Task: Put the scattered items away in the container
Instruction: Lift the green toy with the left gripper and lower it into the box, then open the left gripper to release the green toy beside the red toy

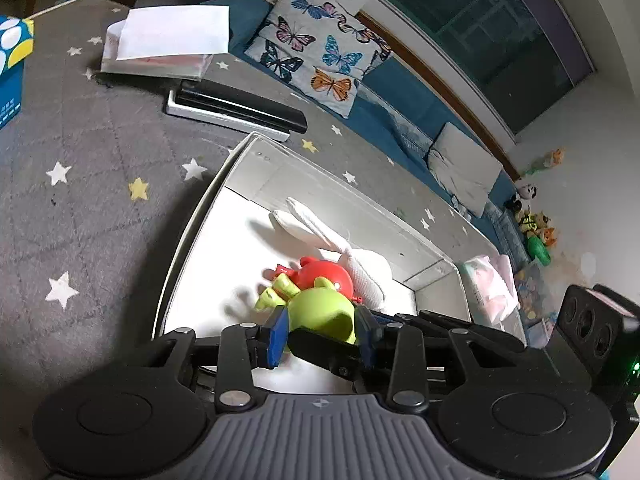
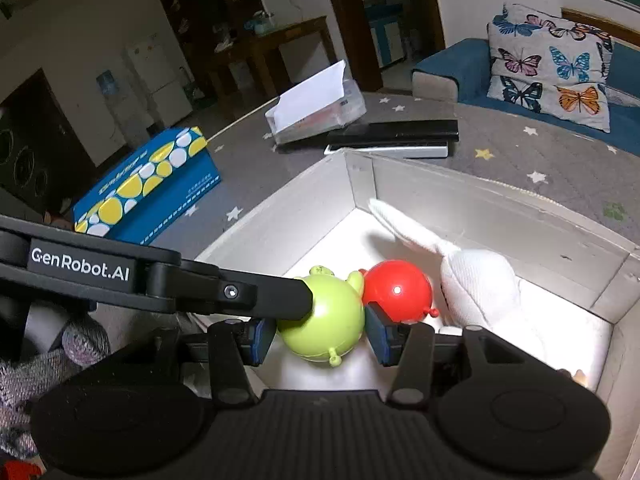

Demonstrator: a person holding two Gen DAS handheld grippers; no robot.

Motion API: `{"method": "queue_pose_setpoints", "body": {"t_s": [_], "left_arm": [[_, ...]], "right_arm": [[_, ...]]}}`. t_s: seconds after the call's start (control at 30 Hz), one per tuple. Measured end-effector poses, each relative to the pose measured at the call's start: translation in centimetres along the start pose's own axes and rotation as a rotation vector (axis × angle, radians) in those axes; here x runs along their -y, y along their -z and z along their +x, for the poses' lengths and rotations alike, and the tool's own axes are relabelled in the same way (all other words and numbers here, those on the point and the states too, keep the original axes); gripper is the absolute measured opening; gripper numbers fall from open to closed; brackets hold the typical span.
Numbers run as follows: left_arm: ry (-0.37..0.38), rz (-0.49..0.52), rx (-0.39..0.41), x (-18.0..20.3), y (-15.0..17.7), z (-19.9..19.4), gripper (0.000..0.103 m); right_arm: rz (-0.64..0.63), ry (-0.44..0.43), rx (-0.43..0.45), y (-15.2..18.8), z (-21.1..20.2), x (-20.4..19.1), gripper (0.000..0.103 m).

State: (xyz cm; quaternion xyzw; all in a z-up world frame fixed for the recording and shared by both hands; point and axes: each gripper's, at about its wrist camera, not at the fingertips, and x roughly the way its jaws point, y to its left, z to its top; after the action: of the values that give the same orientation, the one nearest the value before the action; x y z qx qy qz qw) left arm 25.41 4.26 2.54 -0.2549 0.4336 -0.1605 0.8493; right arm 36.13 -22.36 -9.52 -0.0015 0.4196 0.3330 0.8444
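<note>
1. My right gripper [image 2: 320, 340] is clenched on the green toy [image 2: 324, 320], a round, glossy plastic figure. One blue pad sits against each of its sides.
2. My left gripper [image 1: 322, 334] comes in from the other side, and its pads flank the same toy closely. I cannot tell whether they press on it or only stand beside it.
3. The green toy is inside the white box [image 2: 480, 200], low over its bright floor. It touches the red toy [image 2: 398, 292], and the white plush rabbit [image 2: 476, 284] lies just beyond that. I cannot see whether the green toy rests on the floor yet.
4. Risk: the toy is smooth and round. If one pair of pads squeezes off-centre, I expect it could squirt out sideways.
5. Risk: the two grippers cross closely around one small object. If either hand pulls away while the other grips, the fingers may knock together or drag the toy.
6. Risk: if I let go while the toy hangs above the floor, it may bounce or roll and shove the red toy.
7. Risk: if I withdraw carelessly, a finger could catch the near wall and shift the box.
</note>
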Motion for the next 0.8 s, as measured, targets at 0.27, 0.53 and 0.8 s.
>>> {"method": "queue_pose_setpoints", "body": {"t_s": [0.27, 0.53, 0.8], "left_arm": [[-0.068, 0.077, -0.024, 1.2, 0.1, 0.7, 0.038], [-0.075, 0.085, -0.012, 1.0, 0.1, 0.5, 0.038], [-0.089, 0.083, 0.022, 0.4, 0.2, -0.3, 0.038]], "right_arm": [[-0.058, 0.002, -0.057, 0.3, 0.6, -0.9, 0.049], [-0.045, -0.018, -0.113, -0.3, 1.7, -0.5, 0.049], [-0.023, -0.023, -0.093, 0.0, 1.5, -0.3, 0.050]]}}
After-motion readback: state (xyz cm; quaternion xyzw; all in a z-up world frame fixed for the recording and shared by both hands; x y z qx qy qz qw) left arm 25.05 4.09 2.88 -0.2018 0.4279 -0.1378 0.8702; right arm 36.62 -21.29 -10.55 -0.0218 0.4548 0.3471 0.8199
